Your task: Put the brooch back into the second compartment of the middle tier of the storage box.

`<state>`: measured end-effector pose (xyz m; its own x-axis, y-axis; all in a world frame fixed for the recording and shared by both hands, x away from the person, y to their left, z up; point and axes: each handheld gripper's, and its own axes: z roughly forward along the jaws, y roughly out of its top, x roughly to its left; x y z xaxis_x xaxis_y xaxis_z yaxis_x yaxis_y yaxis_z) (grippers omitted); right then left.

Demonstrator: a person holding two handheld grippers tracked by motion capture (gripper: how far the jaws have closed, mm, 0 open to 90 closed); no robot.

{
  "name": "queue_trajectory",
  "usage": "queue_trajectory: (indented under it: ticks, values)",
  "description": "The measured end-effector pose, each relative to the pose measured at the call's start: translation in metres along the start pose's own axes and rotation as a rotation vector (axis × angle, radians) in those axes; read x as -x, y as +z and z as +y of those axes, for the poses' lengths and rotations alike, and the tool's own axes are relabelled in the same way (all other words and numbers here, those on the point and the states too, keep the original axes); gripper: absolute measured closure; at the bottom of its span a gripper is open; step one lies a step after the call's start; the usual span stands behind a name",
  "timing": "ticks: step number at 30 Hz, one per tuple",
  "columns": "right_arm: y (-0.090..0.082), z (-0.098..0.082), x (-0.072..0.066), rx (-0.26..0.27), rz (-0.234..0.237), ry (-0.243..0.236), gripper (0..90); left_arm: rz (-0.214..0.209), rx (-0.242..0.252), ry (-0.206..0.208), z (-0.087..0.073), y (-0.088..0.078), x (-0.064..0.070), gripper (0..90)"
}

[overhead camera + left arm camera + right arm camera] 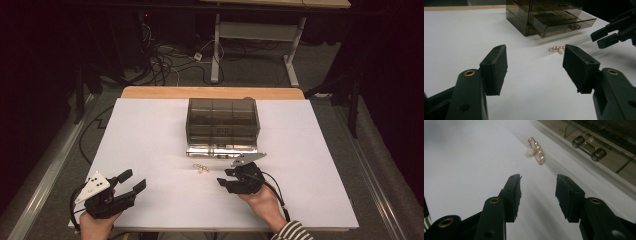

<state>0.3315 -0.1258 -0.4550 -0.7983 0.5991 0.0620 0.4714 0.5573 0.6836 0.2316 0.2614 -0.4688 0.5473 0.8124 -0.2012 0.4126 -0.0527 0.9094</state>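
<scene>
Gold pearl-beaded brooch (536,150) on white table (150,140) | right tool (538,185) part-open, empty | left tool (535,62) wide

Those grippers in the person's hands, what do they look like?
Each is a black tool with two blocky jaws and brass-coloured rivets. The left gripper carries a pale three-cornered plate with dark dots; the right gripper has a grey one. A black cable trails from each. A striped sleeve shows at the right wrist.
</scene>
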Motion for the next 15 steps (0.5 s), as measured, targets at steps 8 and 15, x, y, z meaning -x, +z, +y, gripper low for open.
queue_trajectory:
  ticks: [8, 15]
  values:
    - [0.019, 0.019, -0.003, -0.038, 0.014, -0.027, 57.3, -0.003, 0.0, 0.001, 0.0, 0.0, 0.0, 35.5]
    - [0.032, 0.029, -0.006, -0.066, 0.019, -0.033, 58.1, -0.006, -0.001, -0.002, 0.0, 0.0, 0.0, 35.5]
